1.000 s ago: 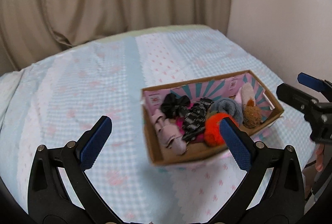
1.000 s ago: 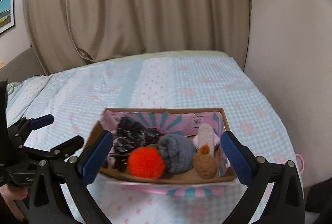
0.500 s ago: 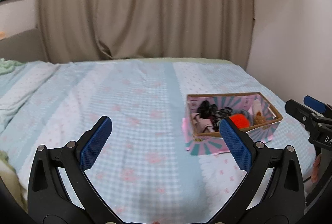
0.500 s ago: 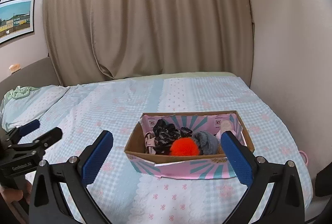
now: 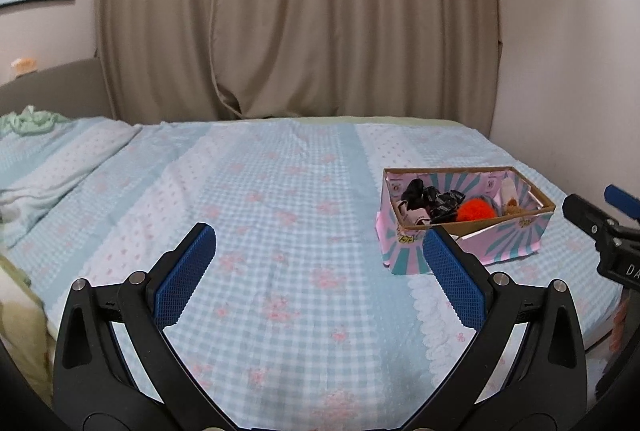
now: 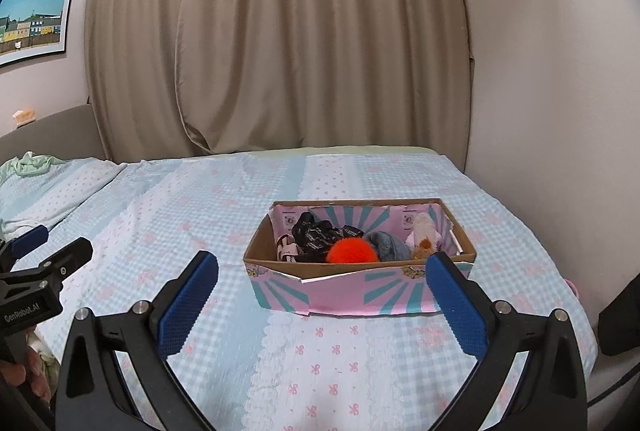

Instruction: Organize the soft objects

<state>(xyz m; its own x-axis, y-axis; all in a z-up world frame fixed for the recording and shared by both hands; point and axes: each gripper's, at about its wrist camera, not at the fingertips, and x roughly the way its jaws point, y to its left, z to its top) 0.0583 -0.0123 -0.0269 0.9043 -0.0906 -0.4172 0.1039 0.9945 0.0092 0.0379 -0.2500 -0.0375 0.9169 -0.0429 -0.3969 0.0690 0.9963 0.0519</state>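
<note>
Right now you are holding both grippers above a bed (image 5: 280, 215) covered in a pale blue and white checked sheet with small pink prints. Your left gripper (image 5: 320, 271) is hovering over the bare middle of the sheet with its two blue-padded fingers (image 5: 184, 275) spread wide apart, gripping nothing. Your right gripper (image 6: 324, 295) is likewise standing wide open and empty, its fingers (image 6: 456, 307) framing the near side of a cardboard box (image 6: 360, 291).

That box, pink with teal rays on its outside and inner walls, is sitting on the sheet toward the right side of the bed, near the plain wall. From the left wrist view it is lying ahead and to the right, just beyond the right fingertip (image 5: 468, 231). Neither gripper is touching it.

Inside the box the soft objects are lying packed together: a bright orange pom-pom (image 6: 352, 251) near the front middle, a black scrunchie with white lettering (image 6: 320, 235) just left of it, a pale pink item (image 6: 286, 247) at the left end, a grey knitted piece (image 6: 388, 245) to the right of the pom-pom, and a pale plush toy with a brown part (image 6: 424, 235) at the right end.

Beige curtains (image 6: 280, 51) are hanging behind the bed, and a framed picture (image 6: 32, 19) is hanging on the left wall.
</note>
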